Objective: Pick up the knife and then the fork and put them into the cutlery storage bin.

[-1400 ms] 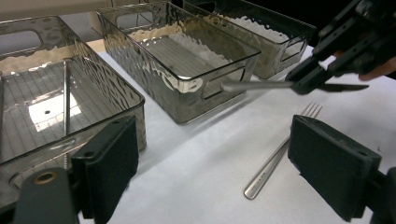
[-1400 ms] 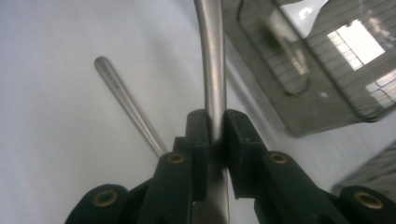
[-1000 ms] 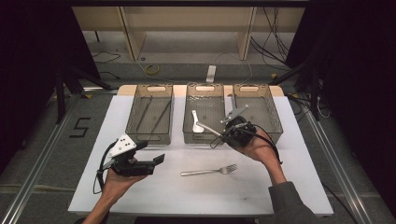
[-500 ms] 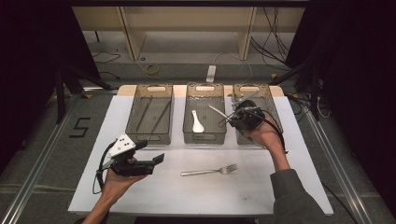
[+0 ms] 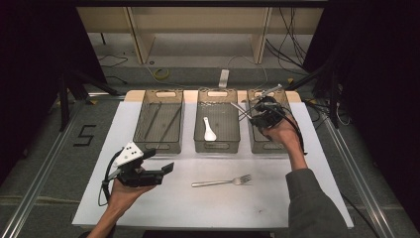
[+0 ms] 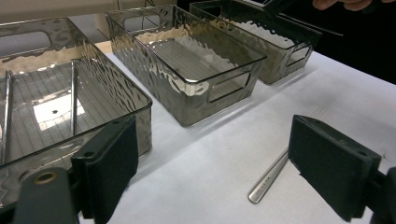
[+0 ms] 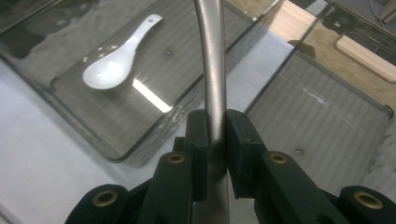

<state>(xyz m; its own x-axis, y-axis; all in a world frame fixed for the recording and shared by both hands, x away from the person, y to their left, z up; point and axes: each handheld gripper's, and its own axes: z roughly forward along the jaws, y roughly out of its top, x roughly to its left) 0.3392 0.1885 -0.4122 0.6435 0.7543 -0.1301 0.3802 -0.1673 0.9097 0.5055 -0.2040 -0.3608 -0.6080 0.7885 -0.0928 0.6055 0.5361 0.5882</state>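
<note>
My right gripper (image 5: 257,117) hangs over the right-hand clear bin (image 5: 256,144), shut on the handle of a metal utensil (image 5: 241,110). In the right gripper view its jaws (image 7: 215,122) pinch that handle (image 7: 211,56), which runs up and away over the gap between two bins. My left gripper (image 5: 161,166) stands open low over the table's front left, nothing between its pads (image 6: 108,165). A metal fork (image 5: 223,181) lies flat on the white table to its right; the fork's handle end (image 6: 268,179) shows between the open jaws, apart from them.
Three clear bins stand in a row at the back. The left bin (image 5: 159,147) holds two chopsticks (image 5: 161,121). The middle bin (image 5: 216,148) holds a white ceramic spoon (image 5: 209,129). The white table (image 5: 208,213) has dark floor and cables around it.
My right gripper has carried the metal utensil rightward and away, from over the middle bin to over the right bin. The left gripper and the fork have stayed put.
</note>
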